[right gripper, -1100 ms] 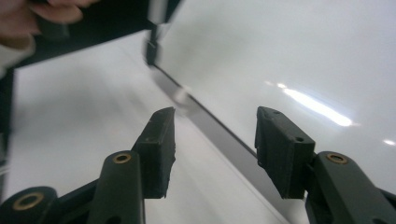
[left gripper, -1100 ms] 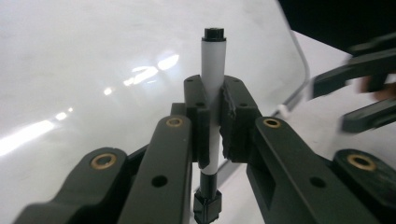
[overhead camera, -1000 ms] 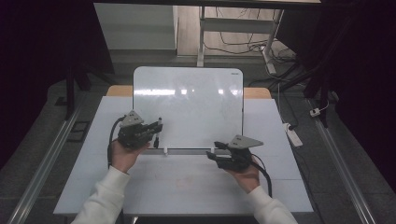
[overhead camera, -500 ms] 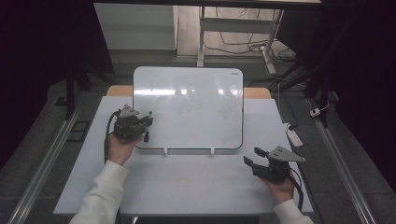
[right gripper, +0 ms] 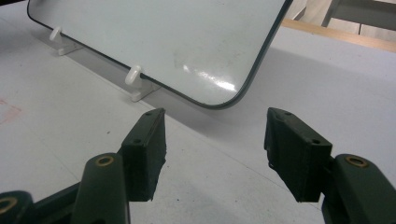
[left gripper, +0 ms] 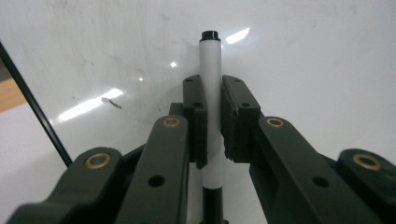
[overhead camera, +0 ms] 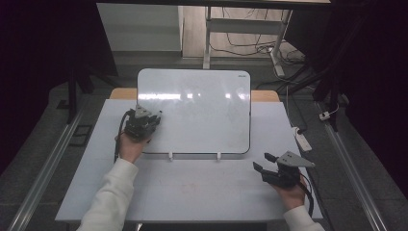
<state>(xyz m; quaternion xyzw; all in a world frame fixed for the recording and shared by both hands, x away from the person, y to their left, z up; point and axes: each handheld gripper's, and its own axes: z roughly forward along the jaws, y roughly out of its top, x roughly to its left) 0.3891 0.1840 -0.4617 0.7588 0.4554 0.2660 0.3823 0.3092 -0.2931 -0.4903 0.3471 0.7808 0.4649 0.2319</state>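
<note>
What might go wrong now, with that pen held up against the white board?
The left gripper pinches the marker on a narrow strip of its barrel, so pressing on the whiteboard may make it slip or tilt. The board stands on two small clips; a firm push might shift it. The right gripper hangs open beside it, not steadying it.

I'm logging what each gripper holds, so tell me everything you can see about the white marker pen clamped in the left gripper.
The slim white marker pen is a smooth cylinder, plastic by the look, with a small black end pointing away from the camera and a black section low between the jaws. The left gripper clamps it mid-barrel, jaws shut on both sides, the pen running straight along them. It is aimed at the glossy whiteboard; whether its end touches the board cannot be told.
</note>
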